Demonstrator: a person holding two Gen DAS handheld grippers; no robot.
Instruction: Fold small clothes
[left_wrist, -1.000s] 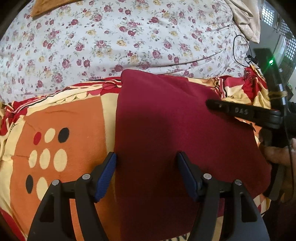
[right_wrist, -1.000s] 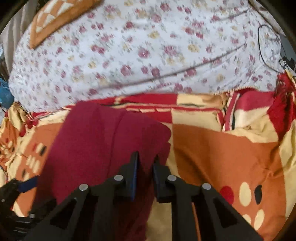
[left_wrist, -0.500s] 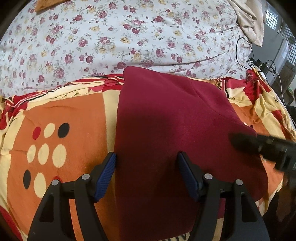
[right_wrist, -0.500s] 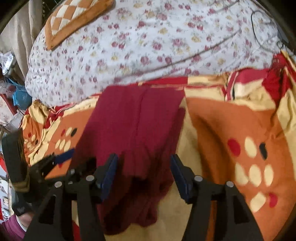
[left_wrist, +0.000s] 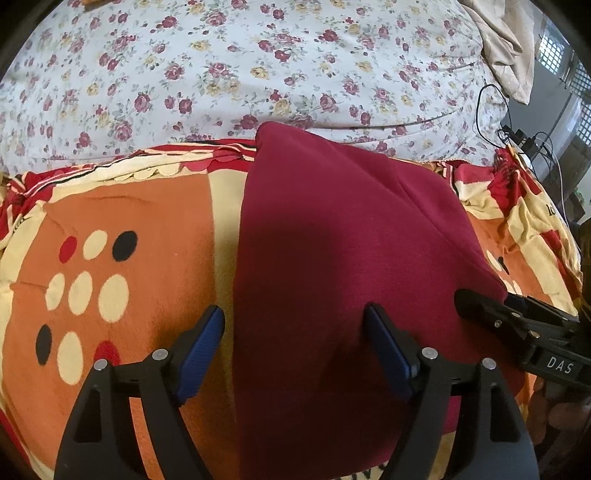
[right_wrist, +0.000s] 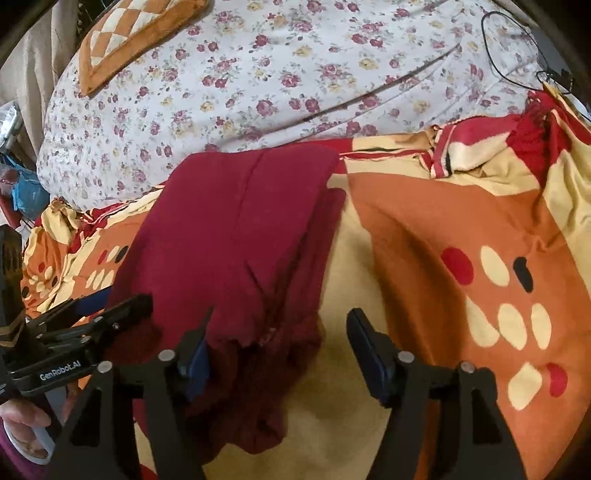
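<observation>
A maroon garment (left_wrist: 332, 266) lies folded lengthwise on an orange, cream and red blanket (left_wrist: 147, 229). My left gripper (left_wrist: 295, 343) is open and empty, its jaws astride the garment's near left part. In the right wrist view the garment (right_wrist: 229, 236) shows a ragged, bunched near end. My right gripper (right_wrist: 279, 354) is open and empty above that near right edge. The right gripper also shows at the right of the left wrist view (left_wrist: 517, 325), and the left gripper at the left of the right wrist view (right_wrist: 92, 321).
A floral white sheet (left_wrist: 258, 66) covers the bed beyond the blanket. An orange checked cushion (right_wrist: 136, 33) lies at the far left. Black cables (left_wrist: 517, 129) and a beige cloth (left_wrist: 506, 44) are at the far right.
My right gripper has let go of the garment's folded edge, opened and drawn back toward the near right side. The garment now lies flat. My left gripper has barely moved.
</observation>
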